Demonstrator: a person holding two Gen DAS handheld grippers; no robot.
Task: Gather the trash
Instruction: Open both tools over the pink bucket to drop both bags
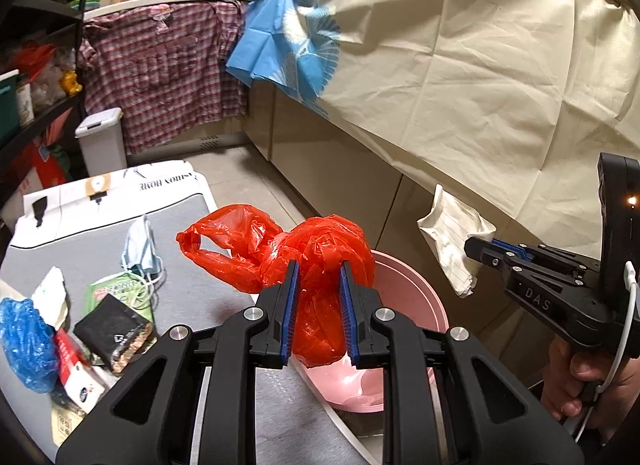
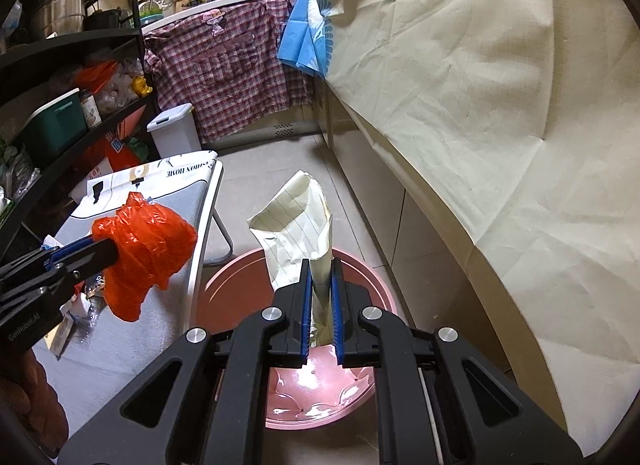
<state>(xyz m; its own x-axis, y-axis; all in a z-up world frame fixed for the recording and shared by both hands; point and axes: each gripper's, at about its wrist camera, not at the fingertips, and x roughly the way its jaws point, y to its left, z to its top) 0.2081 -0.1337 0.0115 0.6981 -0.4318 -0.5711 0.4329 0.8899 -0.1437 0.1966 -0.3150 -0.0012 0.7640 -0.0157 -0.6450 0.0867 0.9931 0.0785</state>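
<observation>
My left gripper [image 1: 319, 277] is shut on a crumpled red plastic bag [image 1: 320, 249], held over the near rim of a pink basin [image 1: 416, 289] on the floor. The right wrist view shows that same red bag [image 2: 148, 249] at the left, above the table edge. My right gripper [image 2: 320, 277] is shut on a crumpled sheet of lined paper [image 2: 296, 225], hanging above the pink basin [image 2: 236, 281]. In the left wrist view the right gripper [image 1: 474, 245] holds the lined paper [image 1: 452, 233] at the right.
A grey table [image 1: 100, 241] carries more trash: a face mask [image 1: 140, 249], a blue bag [image 1: 24, 341], a black packet [image 1: 114, 329] and a red-white box [image 1: 76, 369]. A cream cloth [image 1: 480, 77] drapes the counter on the right. A white bin [image 1: 100, 137] stands behind.
</observation>
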